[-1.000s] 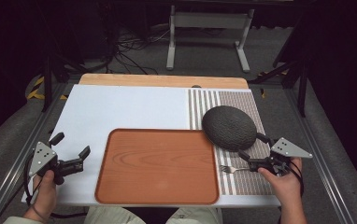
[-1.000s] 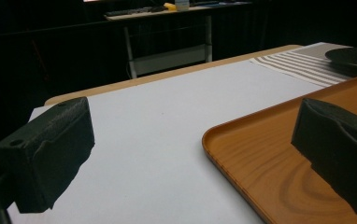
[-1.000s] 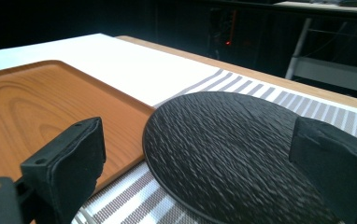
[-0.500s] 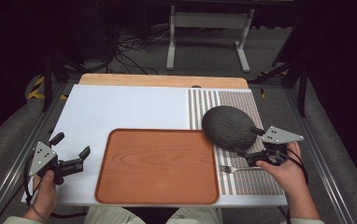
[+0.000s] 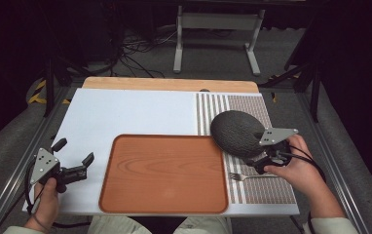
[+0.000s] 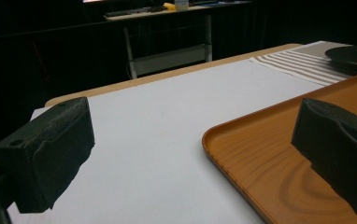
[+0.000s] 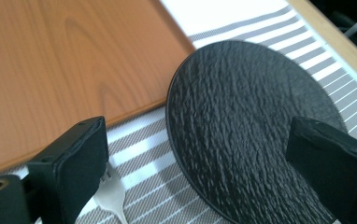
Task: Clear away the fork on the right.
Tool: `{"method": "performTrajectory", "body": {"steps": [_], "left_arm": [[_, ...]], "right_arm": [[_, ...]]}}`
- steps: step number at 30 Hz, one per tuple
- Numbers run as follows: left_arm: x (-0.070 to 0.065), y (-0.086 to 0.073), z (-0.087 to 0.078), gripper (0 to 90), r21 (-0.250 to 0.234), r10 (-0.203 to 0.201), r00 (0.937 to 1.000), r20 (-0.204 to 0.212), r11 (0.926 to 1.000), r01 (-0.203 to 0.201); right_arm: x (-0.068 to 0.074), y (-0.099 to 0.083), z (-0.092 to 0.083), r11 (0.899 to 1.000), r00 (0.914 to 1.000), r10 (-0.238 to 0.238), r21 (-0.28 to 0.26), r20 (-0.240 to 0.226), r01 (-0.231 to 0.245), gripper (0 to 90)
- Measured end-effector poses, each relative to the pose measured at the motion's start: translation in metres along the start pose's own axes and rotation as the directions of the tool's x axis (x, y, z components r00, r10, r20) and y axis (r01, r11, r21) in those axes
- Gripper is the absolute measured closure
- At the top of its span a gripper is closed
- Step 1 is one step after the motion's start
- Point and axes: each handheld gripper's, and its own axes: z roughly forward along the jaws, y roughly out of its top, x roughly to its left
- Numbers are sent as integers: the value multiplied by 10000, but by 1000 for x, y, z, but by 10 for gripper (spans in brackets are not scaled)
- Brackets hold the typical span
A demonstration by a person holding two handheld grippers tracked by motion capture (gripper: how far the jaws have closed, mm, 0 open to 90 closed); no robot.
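Fork (image 5: 252, 176), silver metal, lies half hidden under the right gripper (image 5: 258, 161), whose fingers gape empty beside the round black textured plate (image 5: 237, 133) on the striped mat (image 5: 262, 187), right of the wooden tray (image 5: 164, 173). The left gripper (image 5: 73, 157) hovers open above the white surface (image 5: 125, 114). The room behind looks dark, possibly cabled.
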Motion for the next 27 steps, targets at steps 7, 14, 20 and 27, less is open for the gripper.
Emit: {"method": "performTrajectory", "body": {"steps": [7, 14, 20, 27], "left_arm": [[0, 0, 0, 1, -35, -56, 10000, -39, 10000, 56], [0, 0, 0, 1, -35, -98, 9999, -87, 9999, 98], [0, 0, 0, 1, -55, -80, 9999, -71, 10000, 80], [0, 0, 0, 1, -55, -97, 9999, -83, 9999, 96]], "right_arm": [[2, 7, 4, 9969, 9983, -412, 658, -420, 439, 74], [-1, 9, 7, 9874, 9957, -514, 1456, -765, 622, 75], [-2, 9, 8, 9783, 9929, -590, 1919, -1037, 782, 75], [-3, 9, 13, 9698, 9887, -761, 2209, -1291, 1035, 111]]}}
